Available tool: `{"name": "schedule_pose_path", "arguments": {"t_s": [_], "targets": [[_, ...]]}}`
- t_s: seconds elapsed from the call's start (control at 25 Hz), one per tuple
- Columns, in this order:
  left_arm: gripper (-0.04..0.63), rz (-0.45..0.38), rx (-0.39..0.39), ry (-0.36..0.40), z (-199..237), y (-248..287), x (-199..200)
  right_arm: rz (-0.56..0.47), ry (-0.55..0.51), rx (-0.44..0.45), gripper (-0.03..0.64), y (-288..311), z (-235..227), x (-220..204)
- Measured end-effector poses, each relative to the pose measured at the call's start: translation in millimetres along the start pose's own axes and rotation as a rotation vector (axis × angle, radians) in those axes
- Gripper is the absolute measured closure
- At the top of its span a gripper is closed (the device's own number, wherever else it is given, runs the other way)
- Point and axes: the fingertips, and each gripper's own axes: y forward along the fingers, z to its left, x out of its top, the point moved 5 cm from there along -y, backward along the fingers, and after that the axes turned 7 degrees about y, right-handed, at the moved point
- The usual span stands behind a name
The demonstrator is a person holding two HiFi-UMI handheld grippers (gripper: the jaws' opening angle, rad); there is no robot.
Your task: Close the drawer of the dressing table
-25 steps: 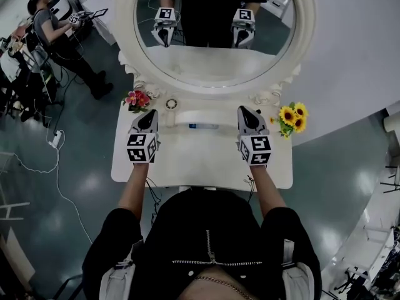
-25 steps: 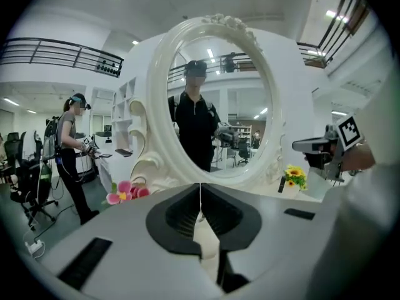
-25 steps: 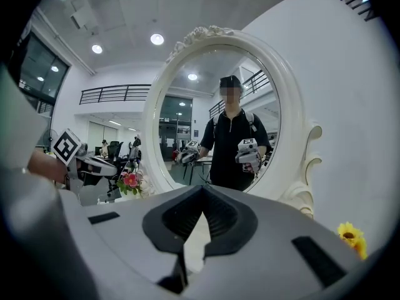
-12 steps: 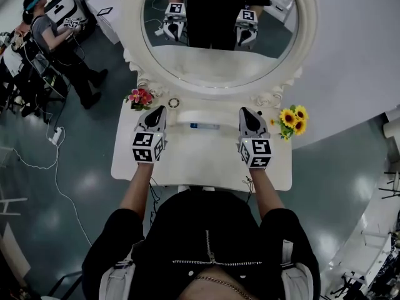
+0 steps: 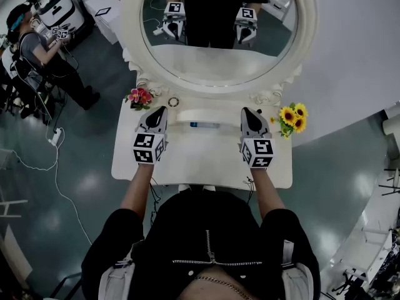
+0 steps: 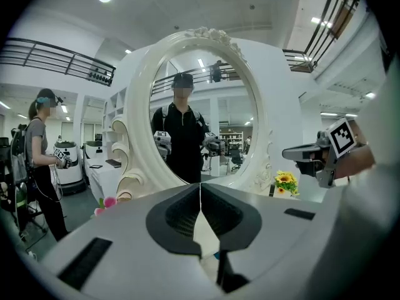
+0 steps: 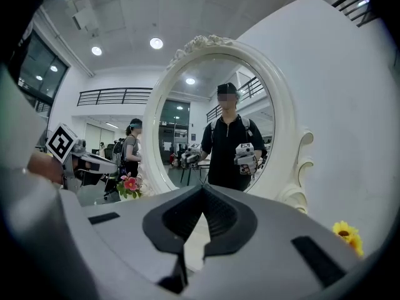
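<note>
The white dressing table (image 5: 200, 155) with its oval mirror (image 5: 215, 55) stands right in front of me. Its drawer is not clearly seen: only a small white part (image 5: 197, 187) shows under the front edge, against my body. My left gripper (image 5: 160, 110) hovers over the left of the tabletop, jaws shut and empty; its own view shows the pads meeting (image 6: 200, 186). Over the right side my right gripper (image 5: 245, 110) is also shut with nothing in it (image 7: 202, 187). Both point towards the mirror.
Pink flowers (image 5: 139, 97) stand at the back left corner and sunflowers (image 5: 292, 117) at the back right. A small ring (image 5: 173, 102) and a long white thing with a blue mark (image 5: 203, 125) lie near the mirror's foot. A person (image 5: 37, 49) stands at left; a cable (image 5: 55, 139) lies on the floor.
My left gripper has moved a little towards the mirror and risen slightly. The right gripper has stayed put. Both stay shut.
</note>
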Motion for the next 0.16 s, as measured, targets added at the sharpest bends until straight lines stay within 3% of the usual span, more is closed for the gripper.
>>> {"name": "schedule_pose_path", "arguments": {"t_s": [0.16], "targets": [[0.571,0.001,-0.003,-0.002,0.5,1.3,-2.2,0.007,-0.005,0.001,0.614,0.4,0.6,-2.9]]}}
